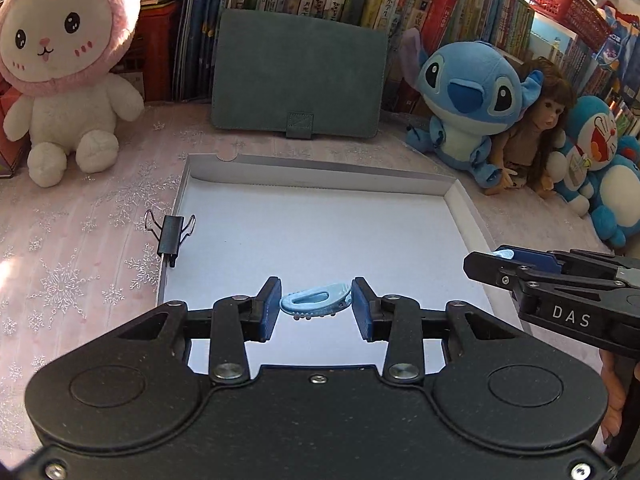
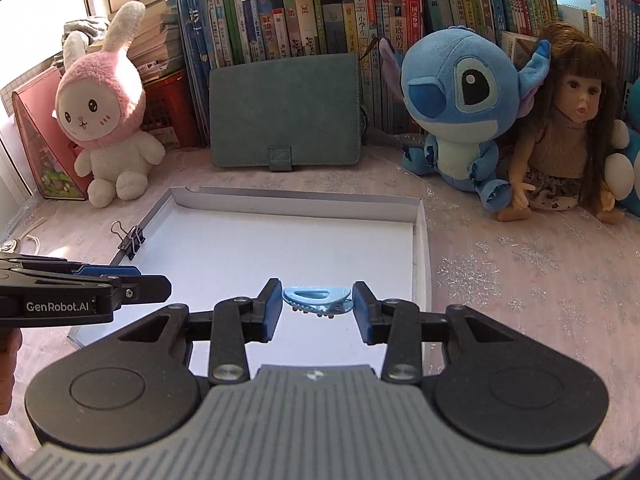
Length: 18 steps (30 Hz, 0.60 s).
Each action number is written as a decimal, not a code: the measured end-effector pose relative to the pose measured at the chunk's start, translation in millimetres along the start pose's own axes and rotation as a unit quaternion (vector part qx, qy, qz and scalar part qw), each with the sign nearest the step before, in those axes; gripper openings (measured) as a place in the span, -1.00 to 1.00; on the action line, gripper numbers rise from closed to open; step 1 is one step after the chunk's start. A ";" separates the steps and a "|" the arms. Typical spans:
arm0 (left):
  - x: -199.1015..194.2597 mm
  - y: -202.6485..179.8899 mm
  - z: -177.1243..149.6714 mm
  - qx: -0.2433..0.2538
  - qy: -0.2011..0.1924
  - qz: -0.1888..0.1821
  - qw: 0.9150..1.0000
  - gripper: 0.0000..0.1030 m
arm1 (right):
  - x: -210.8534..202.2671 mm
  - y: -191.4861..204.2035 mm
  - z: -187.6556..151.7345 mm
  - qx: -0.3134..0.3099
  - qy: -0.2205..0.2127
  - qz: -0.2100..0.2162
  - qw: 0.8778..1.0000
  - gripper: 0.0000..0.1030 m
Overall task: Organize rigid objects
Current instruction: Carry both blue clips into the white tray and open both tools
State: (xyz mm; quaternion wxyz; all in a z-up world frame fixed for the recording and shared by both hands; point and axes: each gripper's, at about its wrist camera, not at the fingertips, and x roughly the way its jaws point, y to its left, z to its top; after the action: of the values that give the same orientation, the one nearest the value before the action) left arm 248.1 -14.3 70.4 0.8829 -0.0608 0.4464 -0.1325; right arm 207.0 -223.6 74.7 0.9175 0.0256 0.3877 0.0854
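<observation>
My left gripper (image 1: 316,306) pinches a blue hair claw clip (image 1: 316,303) across its ends, low over the white tray (image 1: 320,236); my right gripper (image 2: 316,304) pinches a second blue claw clip (image 2: 318,300) the same way, near the tray's right wall; both clips ride teeth-down, so I judge they would sit flat once released; black binder clip (image 1: 171,234) bites the tray's left rim, perhaps to steady it; tray floor otherwise bare; plush rabbit (image 2: 106,120), blue plush (image 2: 460,104) and doll (image 2: 572,120) well back by the books.
</observation>
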 end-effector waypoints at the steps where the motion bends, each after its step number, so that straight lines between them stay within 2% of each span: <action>1: 6.4 -0.1 4.2 -0.001 0.004 0.006 1.000 -0.30 | 8.0 -0.6 5.0 0.003 0.009 -0.001 1.000 -0.15; 5: 34.1 -0.1 16.4 -0.003 0.018 0.030 0.999 -0.30 | 33.9 -1.6 16.2 0.009 0.039 -0.016 0.999 -0.15; 10: 54.8 -3.4 14.6 0.004 0.027 0.040 0.999 -0.30 | 54.0 0.7 17.4 0.019 0.058 -0.022 0.998 -0.15; 18: 62.4 -7.9 5.2 0.027 0.024 0.052 0.998 -0.29 | 68.5 5.2 5.5 0.015 0.077 -0.031 0.996 -0.14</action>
State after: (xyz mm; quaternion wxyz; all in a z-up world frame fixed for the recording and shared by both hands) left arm 286.2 -39.9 27.0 0.8789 -0.0104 0.4663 -0.1004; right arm 257.1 -206.2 30.8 0.8866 0.0203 0.4590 0.0526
